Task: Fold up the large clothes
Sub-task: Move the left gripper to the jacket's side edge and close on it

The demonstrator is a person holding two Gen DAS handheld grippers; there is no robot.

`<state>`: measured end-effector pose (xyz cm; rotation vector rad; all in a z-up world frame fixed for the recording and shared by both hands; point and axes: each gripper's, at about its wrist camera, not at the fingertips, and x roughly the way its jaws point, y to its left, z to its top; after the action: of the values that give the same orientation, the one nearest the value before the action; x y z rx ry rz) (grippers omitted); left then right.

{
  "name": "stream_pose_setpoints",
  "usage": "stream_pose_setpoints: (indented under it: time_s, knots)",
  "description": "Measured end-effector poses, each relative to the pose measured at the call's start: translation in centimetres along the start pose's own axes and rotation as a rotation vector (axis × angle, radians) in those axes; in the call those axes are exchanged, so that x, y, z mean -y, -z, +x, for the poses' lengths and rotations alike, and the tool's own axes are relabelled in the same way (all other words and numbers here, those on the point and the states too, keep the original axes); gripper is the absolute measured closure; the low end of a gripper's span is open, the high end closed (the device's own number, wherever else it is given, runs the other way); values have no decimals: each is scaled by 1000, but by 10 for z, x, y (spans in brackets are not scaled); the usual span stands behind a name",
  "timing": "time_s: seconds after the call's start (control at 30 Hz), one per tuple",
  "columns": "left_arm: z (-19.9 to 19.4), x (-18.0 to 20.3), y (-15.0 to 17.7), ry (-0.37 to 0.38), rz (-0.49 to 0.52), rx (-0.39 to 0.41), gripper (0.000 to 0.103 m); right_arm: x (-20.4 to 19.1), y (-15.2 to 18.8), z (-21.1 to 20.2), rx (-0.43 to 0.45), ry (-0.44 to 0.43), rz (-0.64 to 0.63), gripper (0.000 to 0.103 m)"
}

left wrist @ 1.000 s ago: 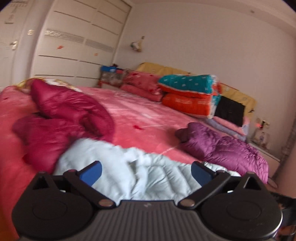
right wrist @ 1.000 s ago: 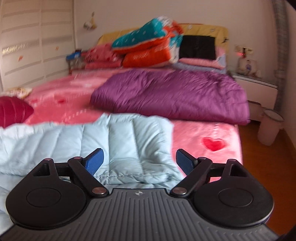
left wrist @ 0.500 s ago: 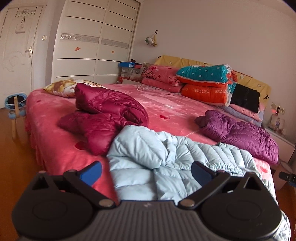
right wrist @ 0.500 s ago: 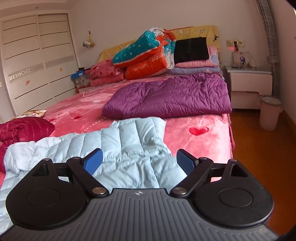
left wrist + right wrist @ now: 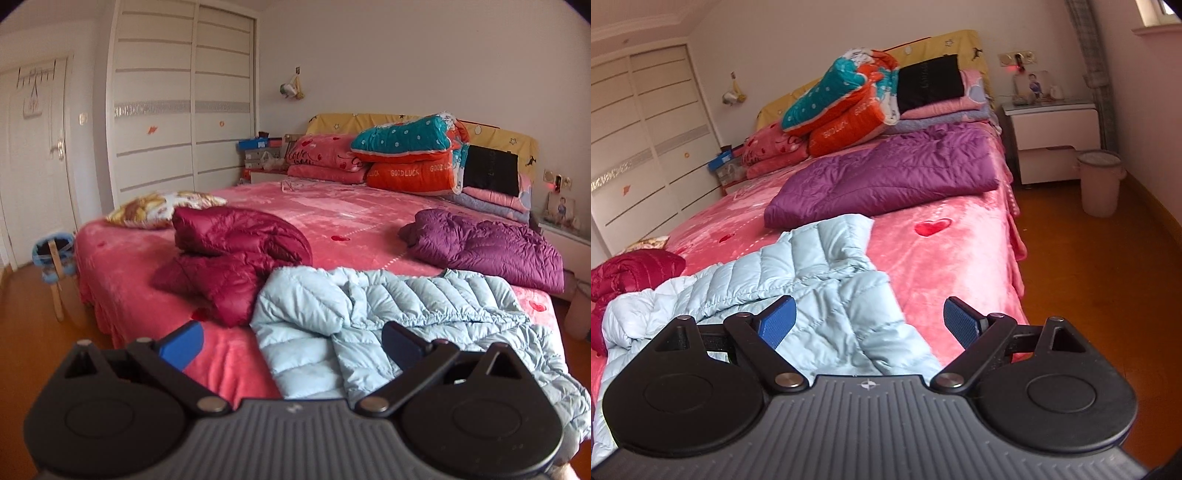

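Pale blue quilted nylon fills the foreground: the light blue down jacket lies rumpled across the near edge of the bed, one sleeve reaching toward the far side in my right wrist view. My left gripper hangs above the jacket's near hem with its blue pads spread wide, nothing between them. My right gripper is likewise splayed, one pad over the jacket, the other over the pink bedspread at the bed's corner; it grips nothing.

Just beyond the jacket on the left, touching its shoulder, sits a crumpled maroon down jacket. On the right, apart from the blue one, lies a purple down jacket, folded flat.

Farther back, a patterned cushion rests at the bed's left edge. At the headboard lie pink pillows beside a stack of folded quilts, teal over orange, and a black bag upon folded blankets.

Beyond the bed: a white wardrobe, a white nightstand and a pink bin on the wooden floor.
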<state>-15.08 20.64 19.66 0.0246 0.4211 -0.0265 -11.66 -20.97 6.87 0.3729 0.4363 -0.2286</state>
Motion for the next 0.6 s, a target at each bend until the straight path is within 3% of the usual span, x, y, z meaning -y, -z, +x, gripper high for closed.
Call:
stream_pose_setpoints:
  time_s: [0.3,0.47,0.6]
  knots:
    - [-14,9,-23,-34,77,38,1,18,10,-16,5,22,24,0]
    - [9,10,-4,6,30,-60,2,22,12,-14,1,62,-25,0]
    - [36,5,22,47,-88,-162,5,30,12,-11,-12,83,13,0]
